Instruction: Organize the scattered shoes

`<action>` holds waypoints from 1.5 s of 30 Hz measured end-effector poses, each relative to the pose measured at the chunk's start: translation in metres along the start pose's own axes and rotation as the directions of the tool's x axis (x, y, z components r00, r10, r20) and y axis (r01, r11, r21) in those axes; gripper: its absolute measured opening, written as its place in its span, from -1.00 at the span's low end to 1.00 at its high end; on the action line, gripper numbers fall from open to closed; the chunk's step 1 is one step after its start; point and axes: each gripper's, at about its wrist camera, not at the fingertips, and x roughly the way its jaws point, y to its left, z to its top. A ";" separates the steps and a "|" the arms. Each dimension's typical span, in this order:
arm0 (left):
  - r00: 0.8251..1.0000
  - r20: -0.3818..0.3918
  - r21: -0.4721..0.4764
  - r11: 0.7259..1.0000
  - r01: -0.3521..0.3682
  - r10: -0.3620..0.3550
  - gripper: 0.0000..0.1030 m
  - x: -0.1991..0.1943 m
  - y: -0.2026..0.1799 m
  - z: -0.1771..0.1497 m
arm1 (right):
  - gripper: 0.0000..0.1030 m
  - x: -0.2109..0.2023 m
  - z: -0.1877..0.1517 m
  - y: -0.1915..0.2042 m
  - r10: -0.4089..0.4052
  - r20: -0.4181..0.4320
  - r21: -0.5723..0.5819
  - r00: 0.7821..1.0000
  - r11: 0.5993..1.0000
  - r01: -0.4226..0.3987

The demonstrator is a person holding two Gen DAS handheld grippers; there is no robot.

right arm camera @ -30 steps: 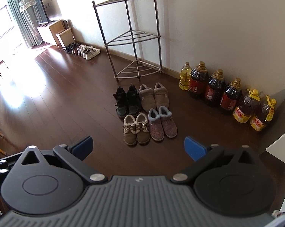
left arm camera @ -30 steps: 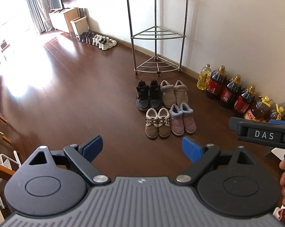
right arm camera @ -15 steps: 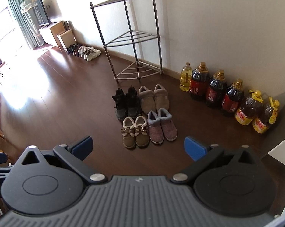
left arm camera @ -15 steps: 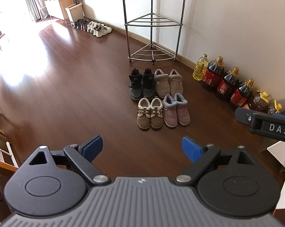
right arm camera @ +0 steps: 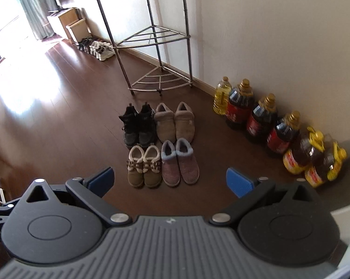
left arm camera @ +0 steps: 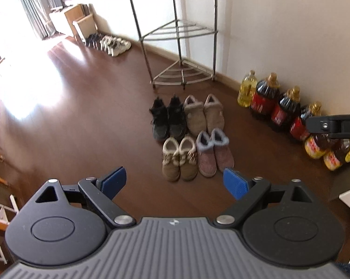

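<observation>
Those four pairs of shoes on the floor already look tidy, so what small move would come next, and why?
Probably lower the open right gripper toward the nearest pair, the brown shoes. Both grippers hang open and hold nothing, and the rack behind the shoes stands bare, so it may be where they go.

Wooden floor [right arm camera: 70, 127]: shoes [right arm camera: 161, 144], bottles [right arm camera: 261, 118], rack [right arm camera: 151, 46]

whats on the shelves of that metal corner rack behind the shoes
Nothing shows on the metal corner rack: its bottom and middle wire tiers are bare. The top tier is seen edge-on at the frame's edge, so its surface cannot be checked. The four shoe pairs sit on the floor.
</observation>
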 end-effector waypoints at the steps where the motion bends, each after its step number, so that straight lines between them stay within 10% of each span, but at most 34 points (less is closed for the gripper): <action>1: 1.000 -0.002 -0.002 1.000 0.001 -0.001 0.79 0.002 -0.005 0.004 | 0.97 0.004 0.005 -0.004 0.005 -0.001 0.001 1.000 1.000 -0.005; 19: 0.998 -0.021 0.074 0.995 0.062 -0.060 0.79 0.088 -0.037 0.092 | 0.97 0.090 0.085 -0.063 0.028 -0.047 0.052 0.999 0.998 -0.026; 45: 0.953 -0.282 0.100 0.984 0.148 -0.114 0.79 0.392 -0.031 0.248 | 0.97 0.368 0.227 -0.076 -0.028 -0.272 0.042 0.962 0.998 0.040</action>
